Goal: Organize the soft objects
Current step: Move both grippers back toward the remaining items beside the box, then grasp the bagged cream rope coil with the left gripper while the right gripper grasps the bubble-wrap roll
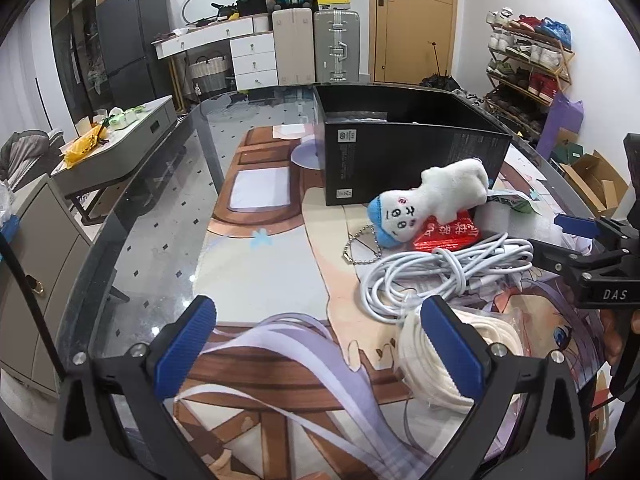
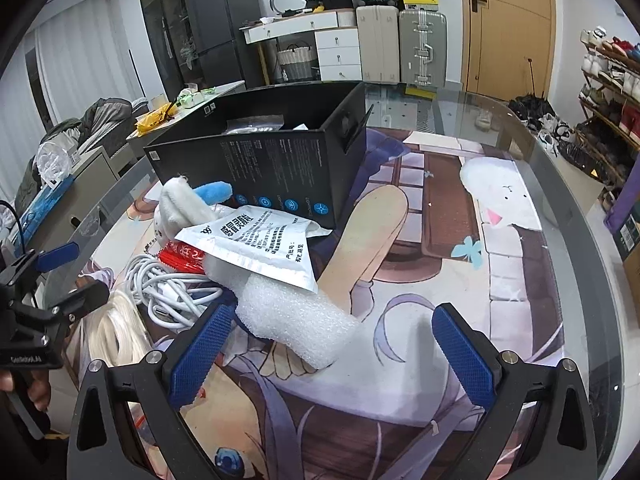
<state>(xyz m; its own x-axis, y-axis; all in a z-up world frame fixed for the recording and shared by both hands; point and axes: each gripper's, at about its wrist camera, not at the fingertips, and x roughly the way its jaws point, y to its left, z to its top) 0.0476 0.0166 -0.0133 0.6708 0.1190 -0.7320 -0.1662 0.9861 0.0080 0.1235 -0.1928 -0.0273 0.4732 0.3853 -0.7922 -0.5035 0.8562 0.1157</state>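
sorting has barely begun: my left tongs [image 1: 320,344] and right tongs [image 2: 332,348] both hang spread and empty, while the plush toy [image 1: 434,200], foam [image 2: 288,316] and cables [image 1: 436,276] crowd the surface [image 1: 248,264] beside the black box [image 1: 404,148].

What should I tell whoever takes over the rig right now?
Left gripper: open, empty, low over the mat beside the rope coil.
Right gripper: open, empty, its fingers either side of the foam piece.
Pile in front of the black box: plush, red packet, white cable, white pouch, foam, rope.
Done: box already holds some items.
Left: the whole pile.
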